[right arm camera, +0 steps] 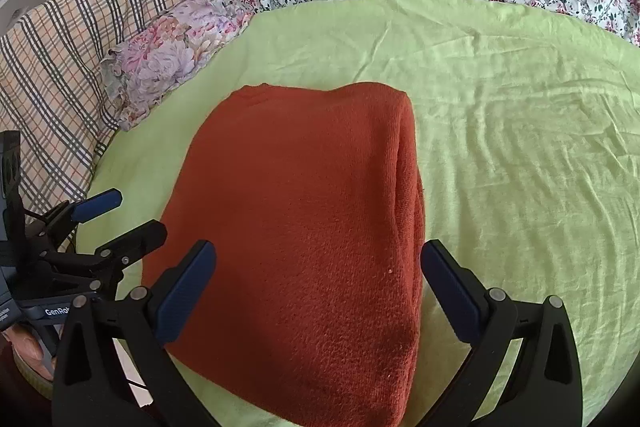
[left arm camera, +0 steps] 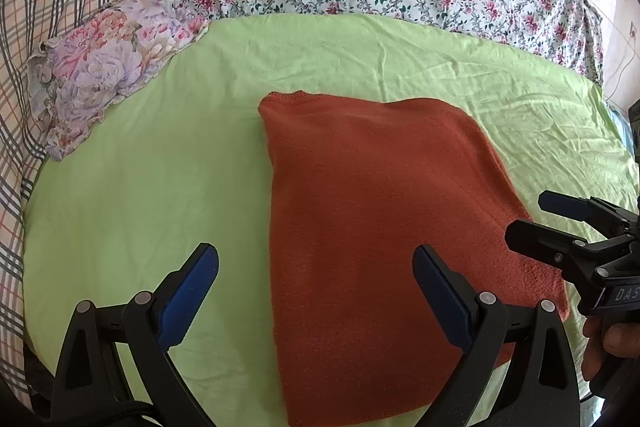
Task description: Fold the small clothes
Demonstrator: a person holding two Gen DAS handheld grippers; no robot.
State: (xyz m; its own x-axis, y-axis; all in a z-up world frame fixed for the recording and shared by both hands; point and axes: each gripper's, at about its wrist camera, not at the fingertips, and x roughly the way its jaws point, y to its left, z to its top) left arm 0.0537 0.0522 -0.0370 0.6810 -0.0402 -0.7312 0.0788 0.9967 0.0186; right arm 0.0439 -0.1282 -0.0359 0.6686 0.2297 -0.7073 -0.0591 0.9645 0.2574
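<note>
Rust-orange sweater lies folded on the green sheet, ahead of both grippers. Left gripper and right gripper are spread wide, grasping nothing. Only the right view shows the stacked fold along the sweater's right edge, by the right finger.

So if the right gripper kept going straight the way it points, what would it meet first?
Most likely the folded orange sweater: the open right gripper points at it. How high it hovers above the sweater is unclear.

Rust-orange knit sweater, folded into a thick rectangle, lying flat, folded edge on its right
</note>
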